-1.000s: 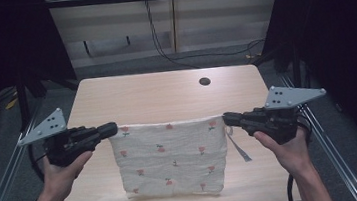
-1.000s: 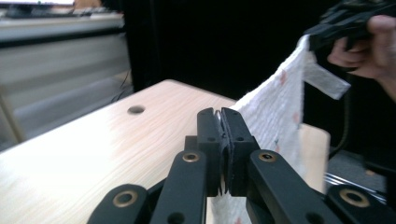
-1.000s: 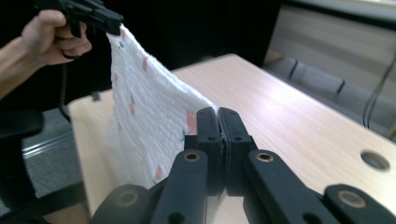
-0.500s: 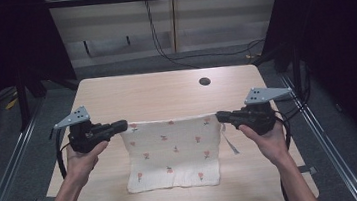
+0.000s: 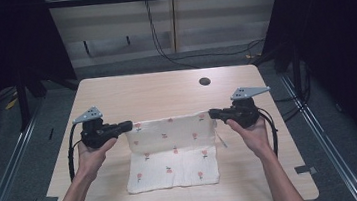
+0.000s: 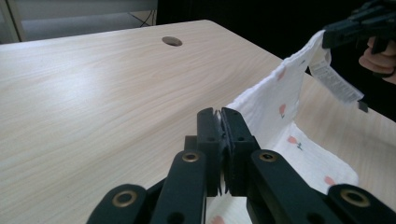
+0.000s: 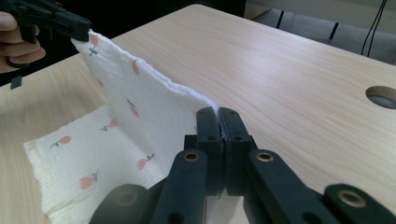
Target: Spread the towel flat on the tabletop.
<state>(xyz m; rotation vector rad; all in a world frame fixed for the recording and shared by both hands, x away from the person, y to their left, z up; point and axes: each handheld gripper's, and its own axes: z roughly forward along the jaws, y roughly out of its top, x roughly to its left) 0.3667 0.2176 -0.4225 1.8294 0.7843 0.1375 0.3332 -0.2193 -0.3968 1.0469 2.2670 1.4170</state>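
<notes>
Now, step: the two grippers hold a cloth point(image 5: 174, 151) by its far corners and lay it on the table point(image 5: 165, 89); I think this is the laying-down part of spreading it flat.
Left gripper point(image 5: 128, 125): pinched tight on the cloth's far left corner.
Right gripper point(image 5: 212, 113): pinched tight on the far right corner.
Where: the near half of the cloth lies flat on the table, close to the person; the far edge is held up off the wood, pulled straight between the grippers.
Next: I think both hands must go down and away together, so the cloth lands with no folds, and only then let go.
Look: white, thin and soft, with small pink flowers; a white tag point(image 6: 334, 81) hangs by the right corner.
</notes>
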